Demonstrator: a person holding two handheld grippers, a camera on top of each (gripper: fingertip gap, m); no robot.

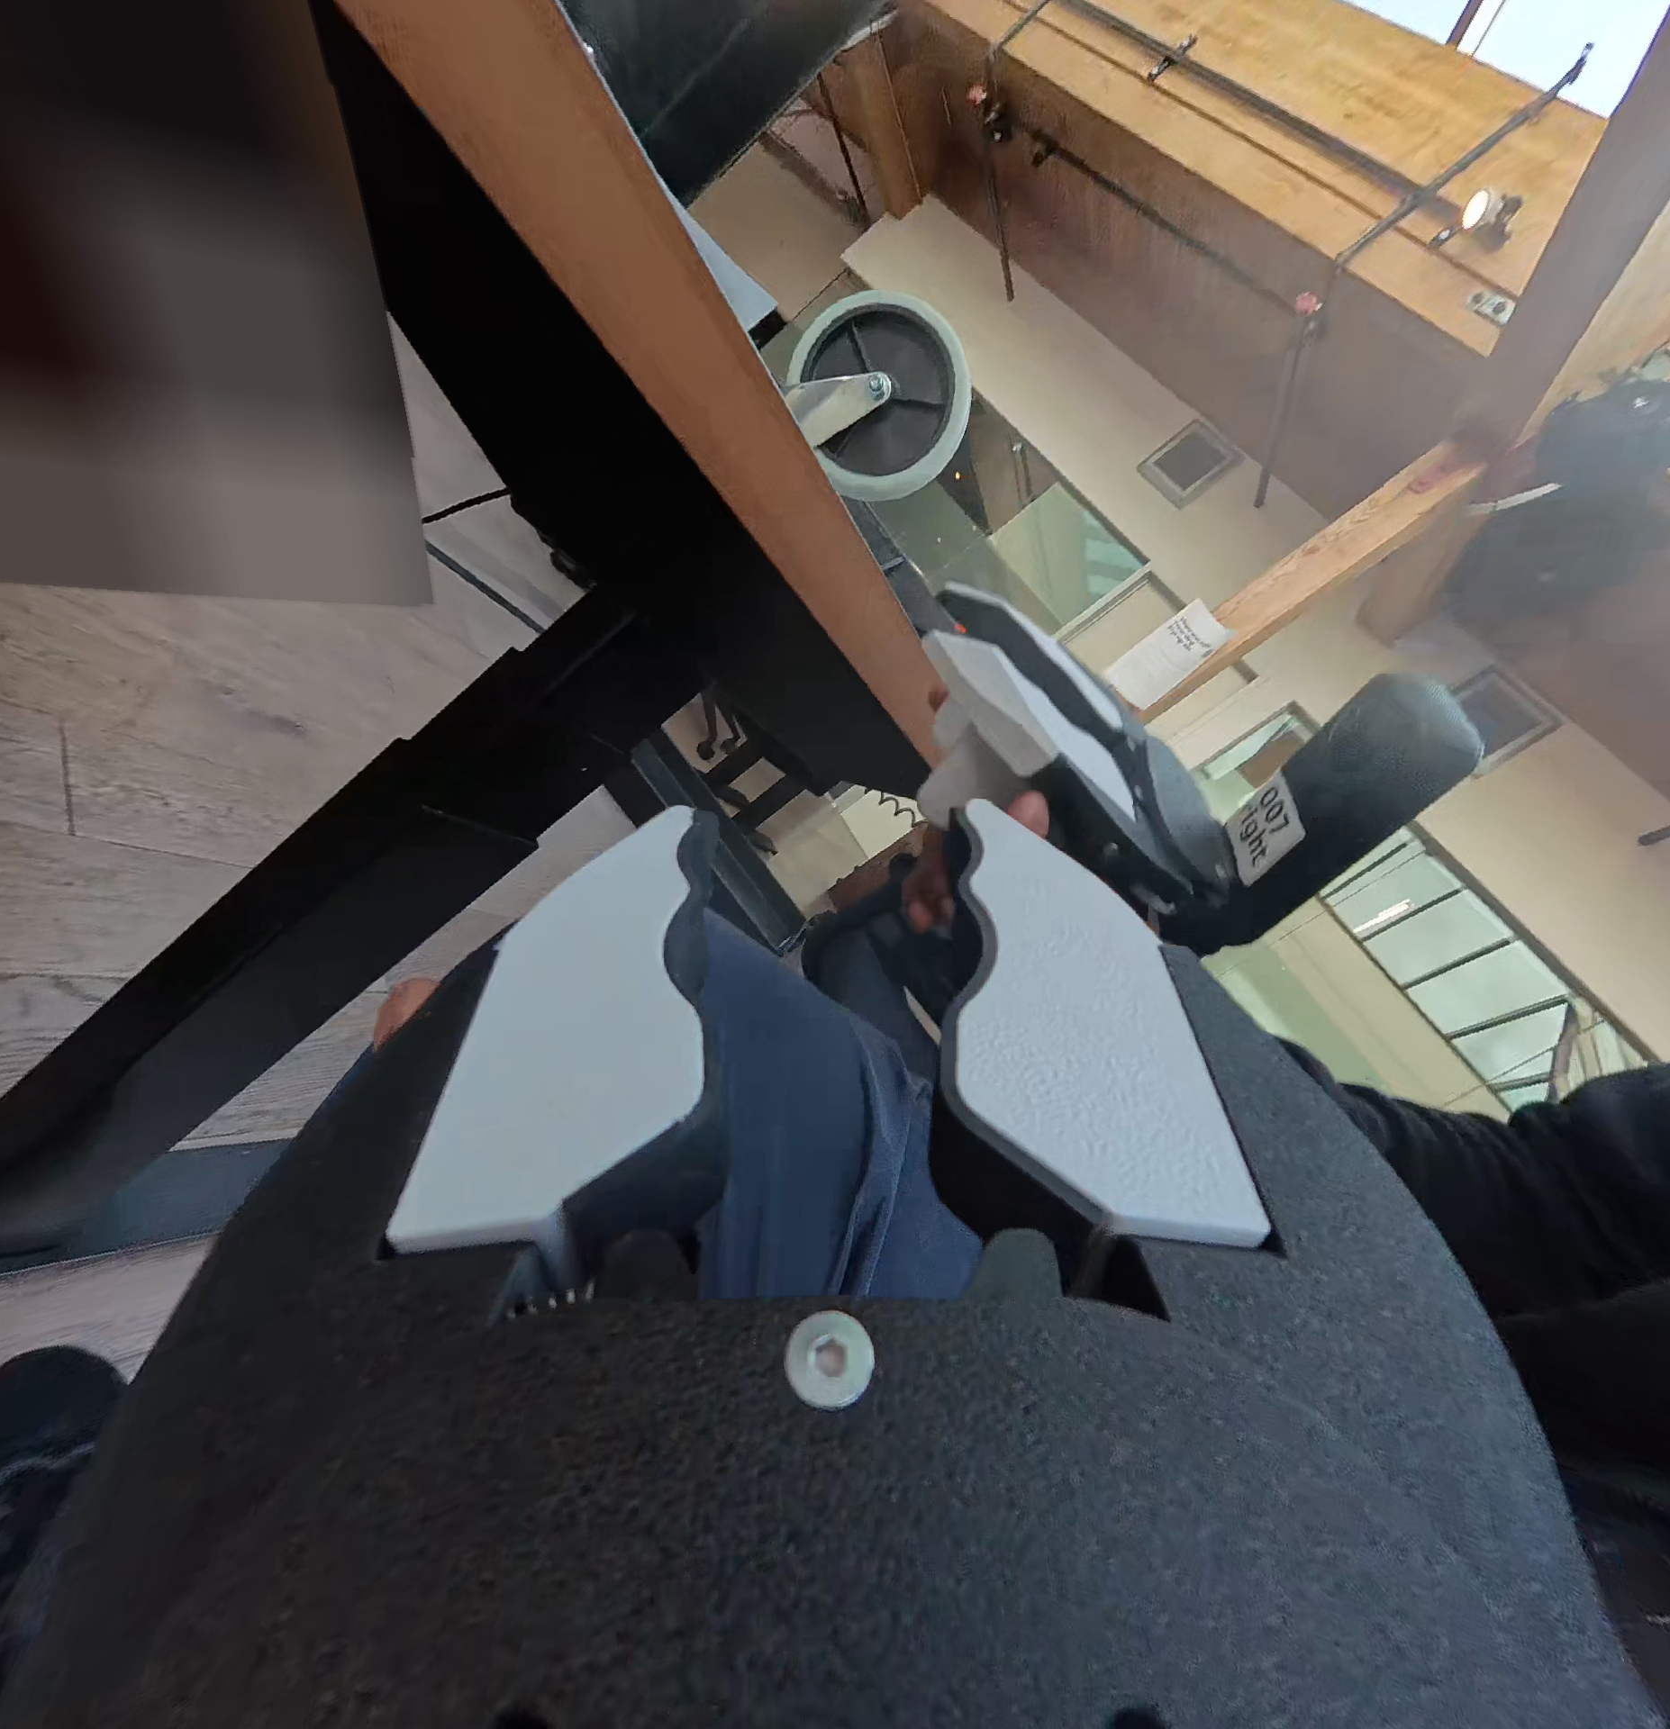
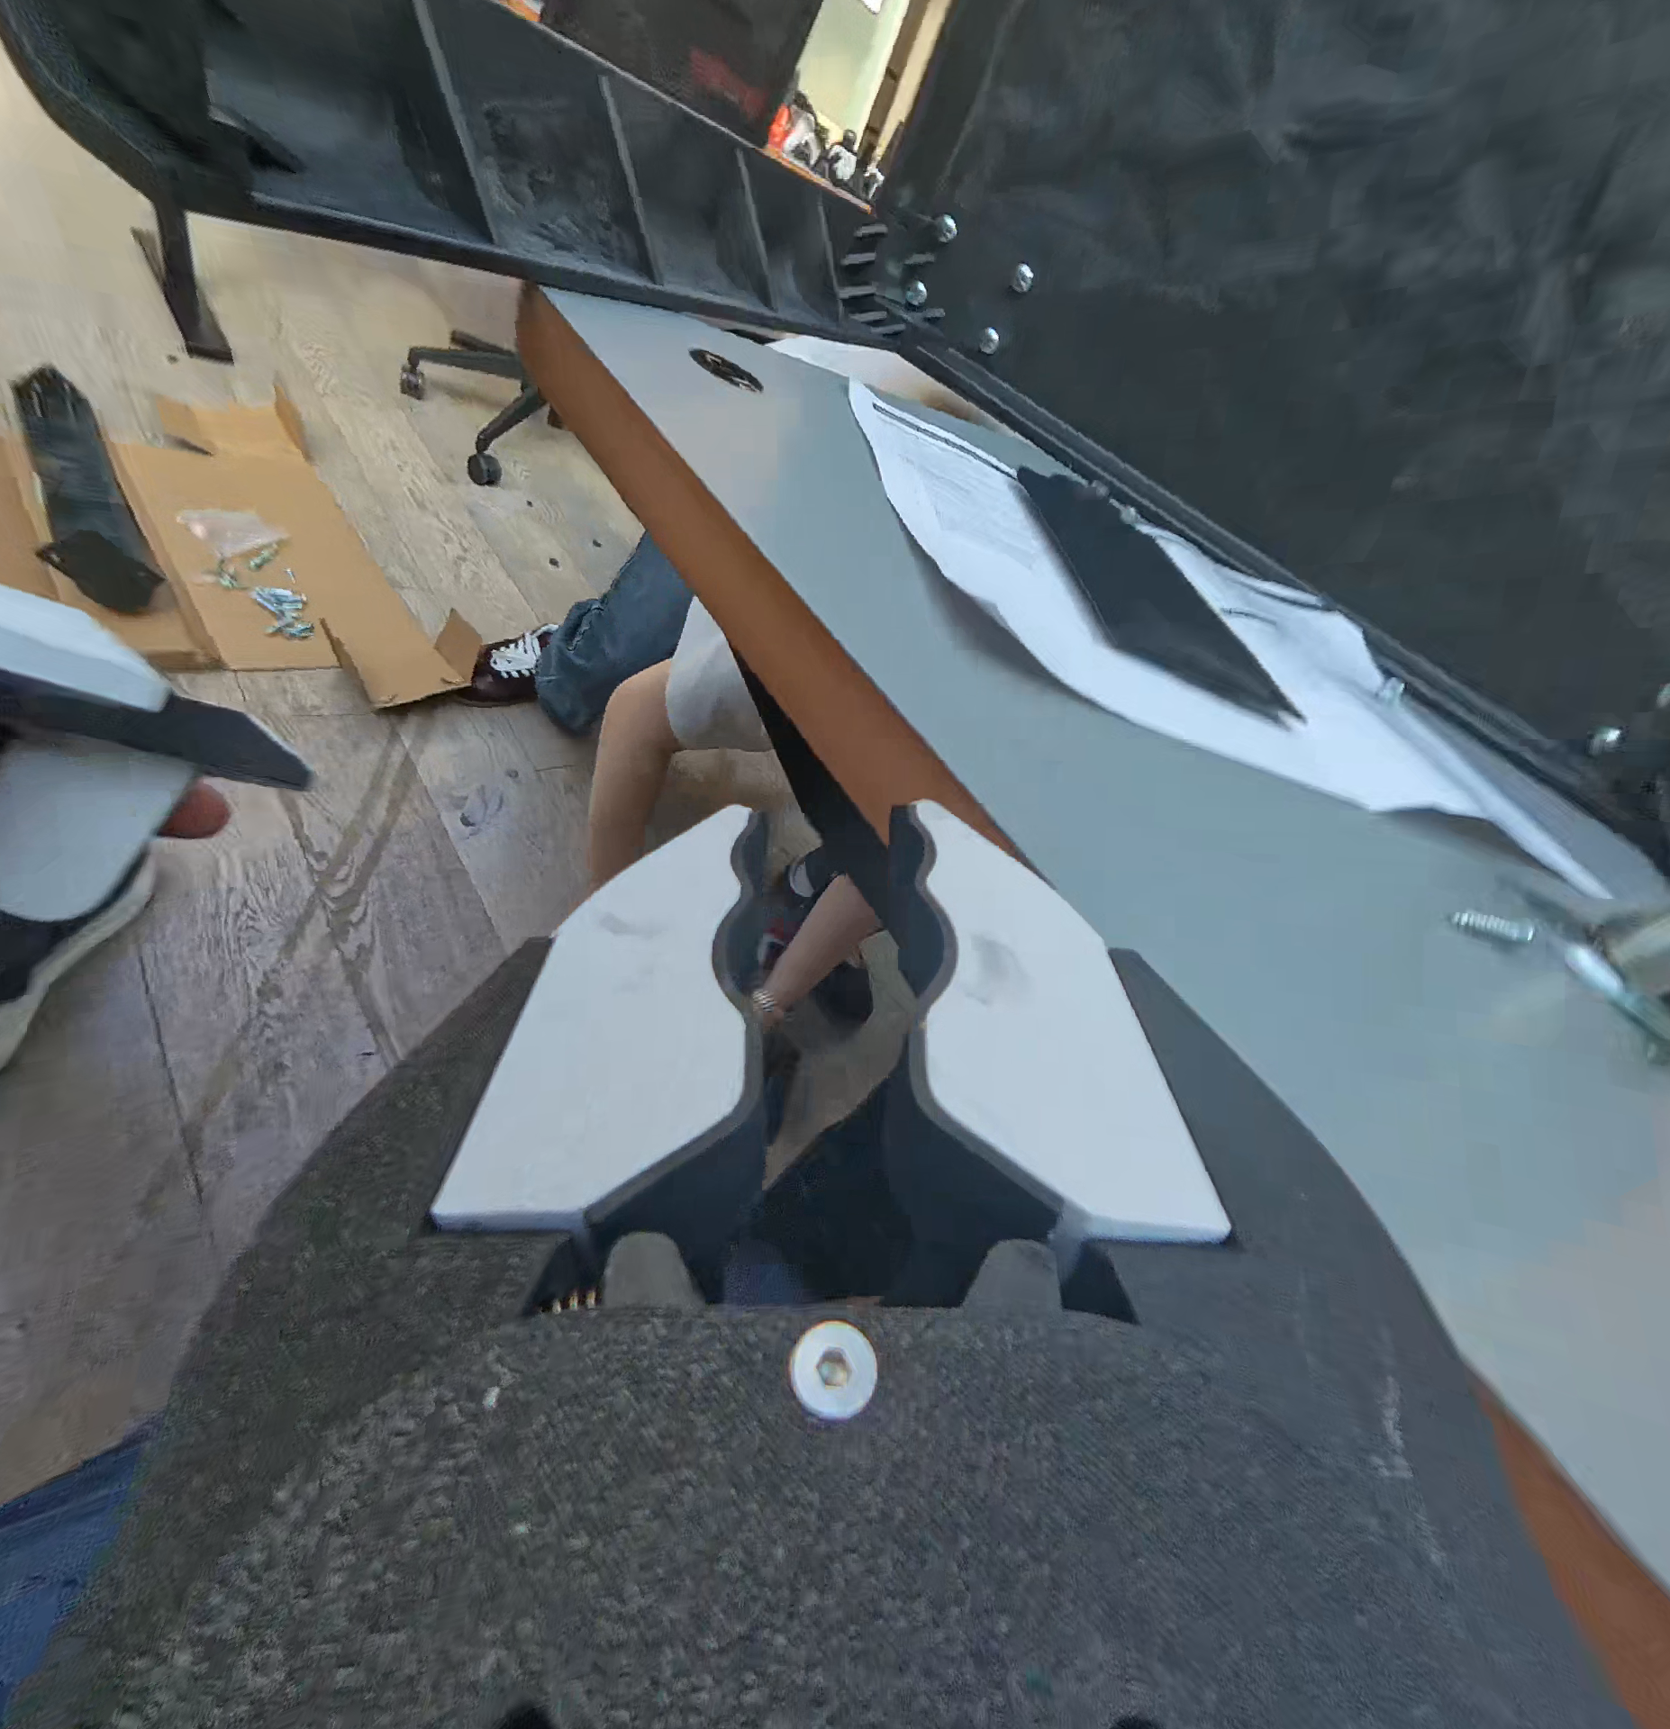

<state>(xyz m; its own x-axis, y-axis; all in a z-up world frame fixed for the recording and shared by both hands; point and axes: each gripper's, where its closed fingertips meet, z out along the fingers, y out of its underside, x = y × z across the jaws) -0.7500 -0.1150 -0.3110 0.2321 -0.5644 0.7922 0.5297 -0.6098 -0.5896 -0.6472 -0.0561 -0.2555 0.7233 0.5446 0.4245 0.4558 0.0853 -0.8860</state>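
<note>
My left gripper (image 1: pixel 831 823) is open, its white fingers (image 1: pixel 579 1029) spread wide with nothing between them; only blue trousers (image 1: pixel 794 1104) show behind the gap. It hangs beside the wood-edged table (image 1: pixel 644 309), below the top. My right gripper (image 2: pixel 831 823) is open and empty, at the wooden edge (image 2: pixel 719 561) of the grey tabletop (image 2: pixel 1187 889), not touching it. It also shows in the left wrist view (image 1: pixel 981 720), just beyond my left fingertips. My left gripper shows at the left edge of the right wrist view (image 2: pixel 64 730).
White papers (image 2: pixel 1000 561) with a flat black piece (image 2: pixel 1149 589) and a screw (image 2: pixel 1491 928) lie on the tabletop. A person (image 2: pixel 625 748) crouches under the table. Cardboard (image 2: pixel 251 524) with loose screws (image 2: pixel 270 599) and a black part (image 2: pixel 83 505) lies on the wooden floor. A caster wheel (image 1: pixel 878 393) shows past the table.
</note>
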